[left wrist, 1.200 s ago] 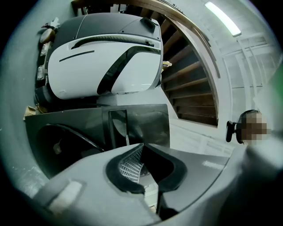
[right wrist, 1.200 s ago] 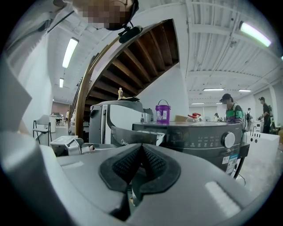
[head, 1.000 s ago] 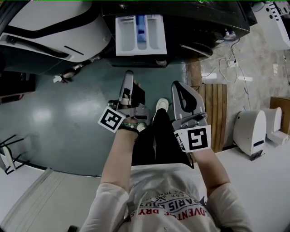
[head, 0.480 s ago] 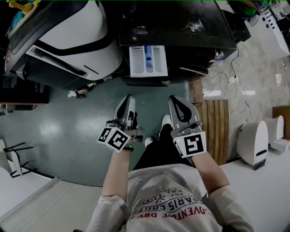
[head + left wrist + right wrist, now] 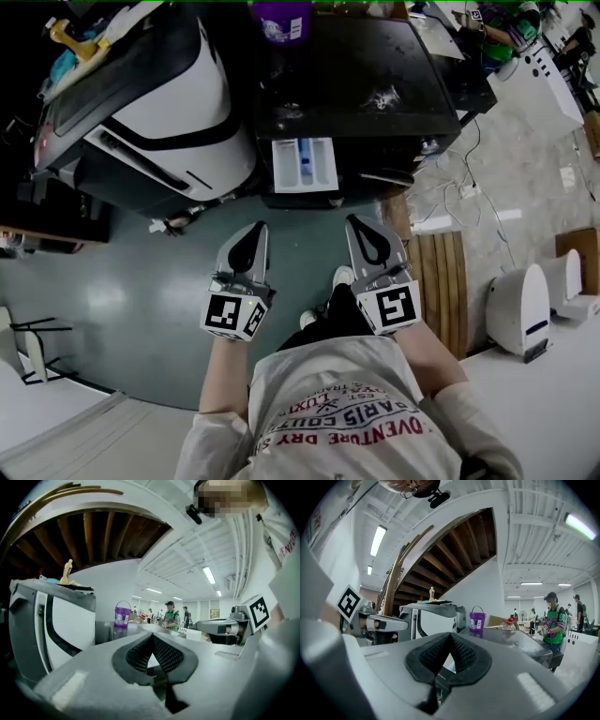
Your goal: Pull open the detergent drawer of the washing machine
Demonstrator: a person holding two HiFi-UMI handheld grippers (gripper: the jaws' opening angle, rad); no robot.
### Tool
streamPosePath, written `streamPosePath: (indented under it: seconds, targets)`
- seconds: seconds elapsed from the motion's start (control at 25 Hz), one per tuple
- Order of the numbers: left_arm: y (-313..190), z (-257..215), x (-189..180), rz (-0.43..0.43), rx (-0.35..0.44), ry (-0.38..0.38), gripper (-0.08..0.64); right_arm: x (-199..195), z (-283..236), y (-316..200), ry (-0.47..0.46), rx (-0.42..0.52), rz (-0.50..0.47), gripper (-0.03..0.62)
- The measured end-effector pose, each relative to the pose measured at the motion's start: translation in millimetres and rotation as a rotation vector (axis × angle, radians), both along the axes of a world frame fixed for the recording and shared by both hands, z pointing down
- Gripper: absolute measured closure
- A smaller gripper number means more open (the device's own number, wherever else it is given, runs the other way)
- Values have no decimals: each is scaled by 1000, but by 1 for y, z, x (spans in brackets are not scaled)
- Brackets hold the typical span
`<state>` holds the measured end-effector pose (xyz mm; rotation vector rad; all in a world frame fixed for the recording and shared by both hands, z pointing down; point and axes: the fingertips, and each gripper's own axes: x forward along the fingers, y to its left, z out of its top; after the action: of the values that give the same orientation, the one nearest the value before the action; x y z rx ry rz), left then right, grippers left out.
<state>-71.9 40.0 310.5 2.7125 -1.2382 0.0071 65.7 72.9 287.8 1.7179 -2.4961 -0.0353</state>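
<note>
In the head view the black washing machine [image 5: 375, 84] stands ahead, and its white detergent drawer [image 5: 305, 164] juts out of the front, pulled open, with a blue compartment in the middle. My left gripper [image 5: 259, 228] and right gripper [image 5: 357, 222] hover side by side over the green floor, well short of the drawer and touching nothing. Both are shut and empty, pointing level at the machine. In the left gripper view the left gripper [image 5: 152, 638] has its ribbed pads meeting; the right gripper [image 5: 450, 638] in its own view looks the same.
A white machine [image 5: 159, 103] stands left of the washer. A purple bucket [image 5: 281, 19] sits on the washer's top. A wooden slat board [image 5: 441, 281], cables [image 5: 469, 187] and a white appliance [image 5: 520, 309] lie to the right. People [image 5: 553, 620] stand far behind.
Both grippers have risen and the view has lifted with them, so the open drawer looks smaller and farther. The left gripper has rolled, its marker cube now facing up.
</note>
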Motion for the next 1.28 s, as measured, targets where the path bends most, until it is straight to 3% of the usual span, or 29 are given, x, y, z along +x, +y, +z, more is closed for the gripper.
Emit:
streamPosePath:
  seconds: [0.2, 0.56, 1.04, 1.28]
  targets:
    - [11, -42, -2, 13, 88, -98, 560, -2, -21, 10, 51, 25, -30, 591]
    - [37, -86, -2, 118, 142, -109, 560, -11, -51, 25, 35, 72, -74, 591]
    - [47, -100, 3, 163, 183, -111, 558, -25, -65, 38, 51, 80, -162, 592]
    - [49, -95, 6, 169, 164, -90, 558, -22, -65, 40, 39, 83, -128, 592]
